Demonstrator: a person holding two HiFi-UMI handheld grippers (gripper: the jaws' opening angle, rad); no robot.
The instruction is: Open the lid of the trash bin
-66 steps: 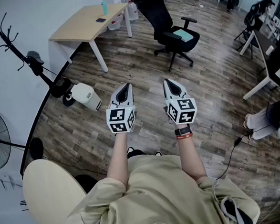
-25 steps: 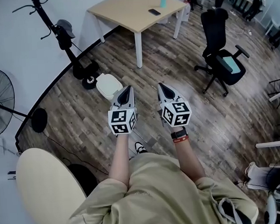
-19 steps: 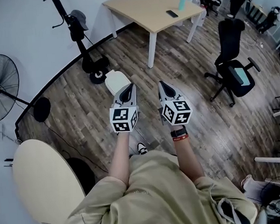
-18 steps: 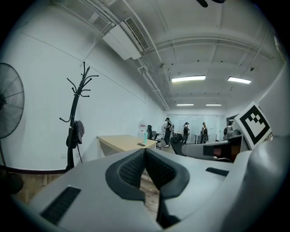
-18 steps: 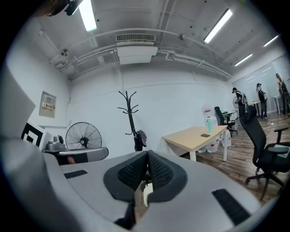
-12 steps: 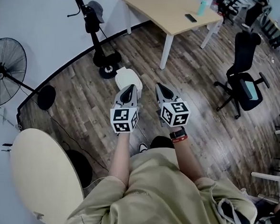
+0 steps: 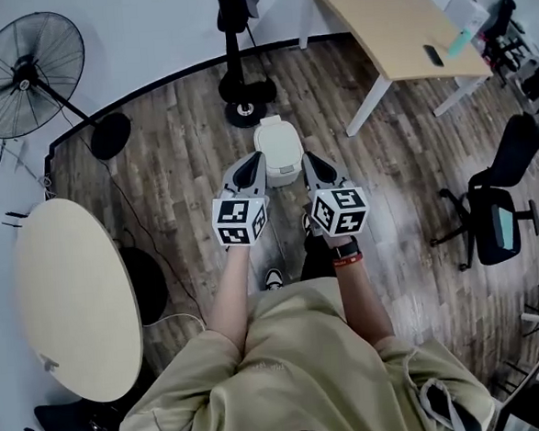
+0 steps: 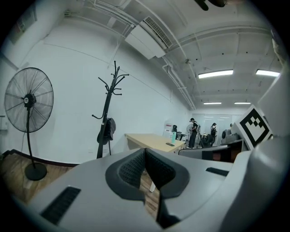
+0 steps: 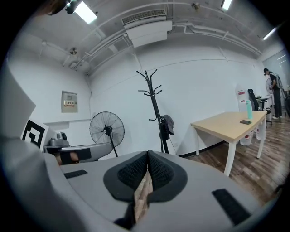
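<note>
Left gripper (image 8: 145, 156): jaws closed pad to pad, nothing between them. Right gripper (image 9: 147, 158): likewise closed and empty. Both pointed level across the room, and neither gripper view showed the trash bin (image 7: 282, 172). In the head view it stood on the floor (image 7: 174, 170) ahead of and below both tips, centred between them, lid (image 7: 275, 141) down, its longer side running away from the person. Neither gripper was clearly nearer. Judgement: the approach required lowering and tilting downward.
</note>
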